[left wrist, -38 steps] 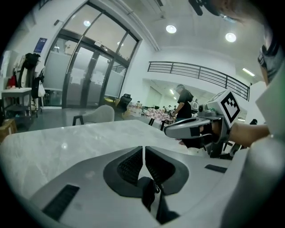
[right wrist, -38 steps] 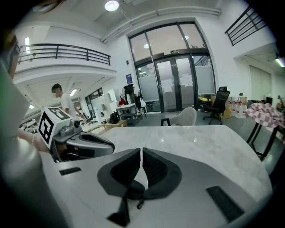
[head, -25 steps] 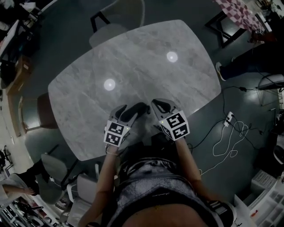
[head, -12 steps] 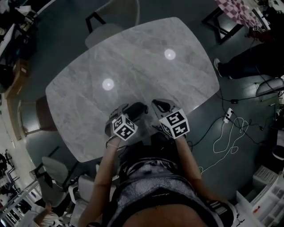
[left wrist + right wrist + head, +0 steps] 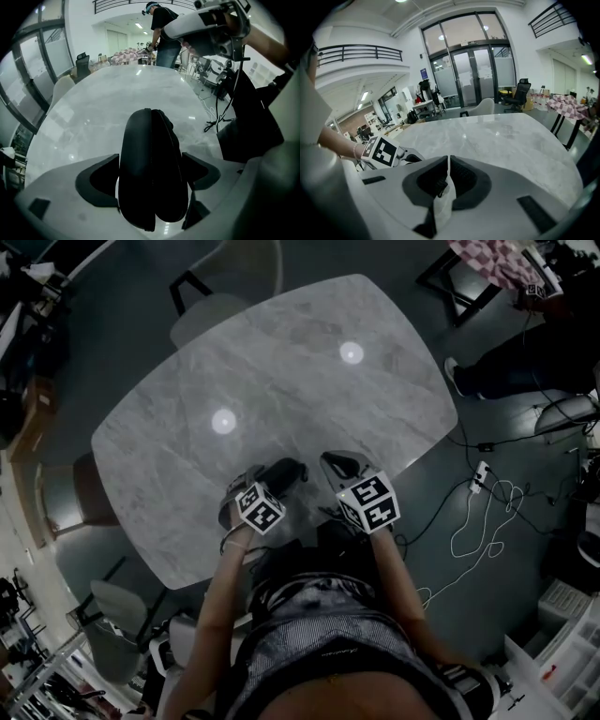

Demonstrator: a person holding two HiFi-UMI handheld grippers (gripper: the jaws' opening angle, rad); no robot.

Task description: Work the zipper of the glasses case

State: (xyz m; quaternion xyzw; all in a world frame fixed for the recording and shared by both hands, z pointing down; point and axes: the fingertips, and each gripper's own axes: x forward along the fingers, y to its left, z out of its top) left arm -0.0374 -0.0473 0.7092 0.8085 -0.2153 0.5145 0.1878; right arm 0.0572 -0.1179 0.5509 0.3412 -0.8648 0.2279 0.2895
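Left gripper [image 5: 151, 161]: jaws have just swung wide, black oval glasses case [image 5: 150, 140] standing between them, low centre of the head view on the grey marble table [image 5: 281, 381]. Right gripper [image 5: 446, 161] pinched tight on a thin white scrap [image 5: 445, 199].

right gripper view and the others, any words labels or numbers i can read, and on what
No words or numbers can be read in any view.
Left marker cube: black and white square pattern, no letters.
Right marker cube: the same kind of pattern, no letters.
Blue sign: too small to read.
Glasses case: plain black, no label showing.
White strip: blank.
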